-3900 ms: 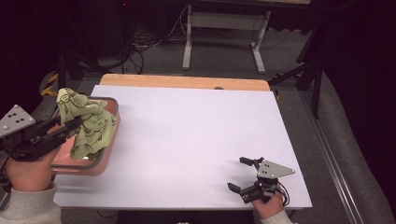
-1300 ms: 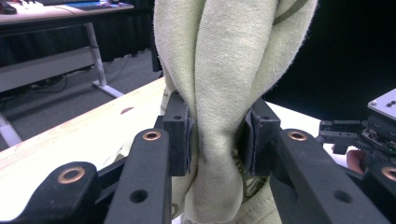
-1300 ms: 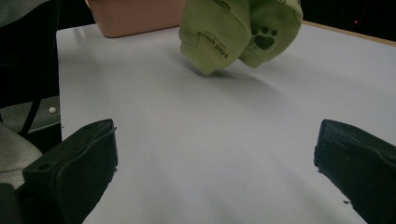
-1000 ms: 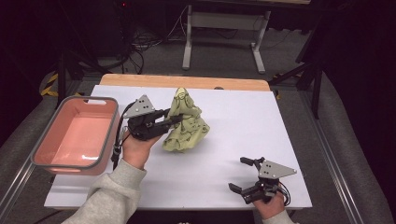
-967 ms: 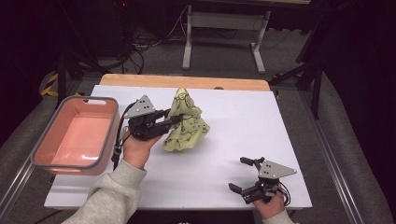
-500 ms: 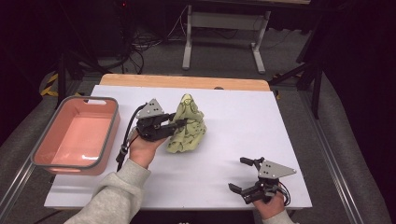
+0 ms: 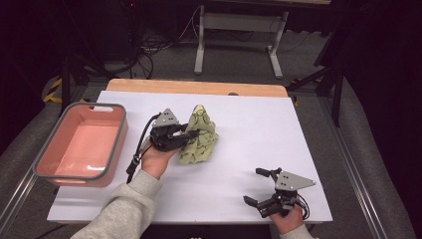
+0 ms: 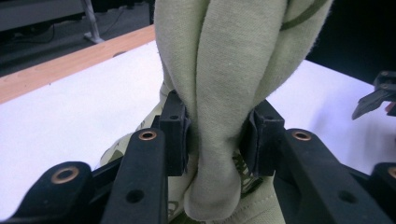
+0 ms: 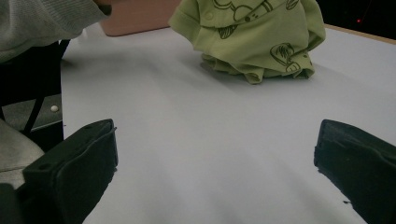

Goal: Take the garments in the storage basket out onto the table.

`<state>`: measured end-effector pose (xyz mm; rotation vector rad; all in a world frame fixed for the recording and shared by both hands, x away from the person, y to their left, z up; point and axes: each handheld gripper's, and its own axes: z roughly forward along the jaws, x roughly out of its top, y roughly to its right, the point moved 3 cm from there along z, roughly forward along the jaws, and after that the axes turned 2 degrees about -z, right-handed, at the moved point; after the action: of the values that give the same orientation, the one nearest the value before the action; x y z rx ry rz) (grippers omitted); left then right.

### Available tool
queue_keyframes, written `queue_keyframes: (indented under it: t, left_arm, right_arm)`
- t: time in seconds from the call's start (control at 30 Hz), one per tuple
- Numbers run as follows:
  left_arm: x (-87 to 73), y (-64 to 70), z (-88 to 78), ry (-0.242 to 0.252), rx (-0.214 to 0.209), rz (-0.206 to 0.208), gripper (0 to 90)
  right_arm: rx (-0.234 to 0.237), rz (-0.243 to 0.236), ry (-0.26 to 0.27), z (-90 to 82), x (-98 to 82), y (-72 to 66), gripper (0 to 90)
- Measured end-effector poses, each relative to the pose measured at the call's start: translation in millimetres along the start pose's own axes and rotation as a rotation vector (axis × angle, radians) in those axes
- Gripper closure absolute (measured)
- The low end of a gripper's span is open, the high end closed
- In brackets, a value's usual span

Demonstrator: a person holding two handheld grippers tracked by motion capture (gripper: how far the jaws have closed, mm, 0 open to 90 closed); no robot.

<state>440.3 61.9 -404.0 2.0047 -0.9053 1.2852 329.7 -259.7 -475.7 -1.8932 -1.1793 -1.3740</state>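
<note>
Since a second ago the left claw (image 7: 191, 134) has sunk toward the desk (image 7: 259, 134) with the green garment (image 7: 200, 137), so that more of the cloth now bunches on the white surface; some seconds back that same garment lay in the pink tub (image 7: 82, 144) at the desk's left edge. Its jaws have eased a touch apart within the last half second, yet they are clenched on the cloth: in the left gripper view a thick fold of the garment (image 8: 224, 93) runs between both pads, pinched tight, rising above the claw and hanging below it. Printed line drawings show on the fabric in the right gripper view, where the garment (image 9: 254, 37) sits as a crumpled heap straight ahead of the right claw (image 9: 215, 163), well apart from it.

Left of the left claw stands the pink tub, a short way off, with nothing in it. A hand (image 7: 157, 159) in a grey sleeve carries this claw. Well to its right and nearer the person, the right claw (image 7: 259, 186) rests at the desk's front edge, unmoved, its jaws spread wide and grasping nothing.
</note>
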Motion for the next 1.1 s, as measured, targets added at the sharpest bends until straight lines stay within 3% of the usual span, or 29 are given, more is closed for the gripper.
queue_keyframes:
  t: [0.3, 0.7, 1.0, 1.1]
  left_arm:
    - [-15.0, -10.0, 15.1, -0.071, 0.011, -0.026, 64.4]
    - [-25.2, -17.4, 20.9, -0.09, 0.004, -0.076, 62.8]
    - [-26.7, -19.4, 17.3, -0.093, 0.016, -0.094, 50.7]
    - [-26.2, -20.7, 15.6, -0.085, 0.025, -0.098, 38.2]
  right_arm:
    - [0.002, 0.003, -0.003, 0.3, -0.4, 0.2, 0.2]
    - [0.003, 0.006, -0.006, 0.9, -0.9, 0.5, 0.2]
    - [0.005, 0.006, -0.006, 1.4, -1.0, 0.6, 0.2]
    - [0.004, 0.007, -0.007, 1.2, -1.1, 0.6, 0.2]
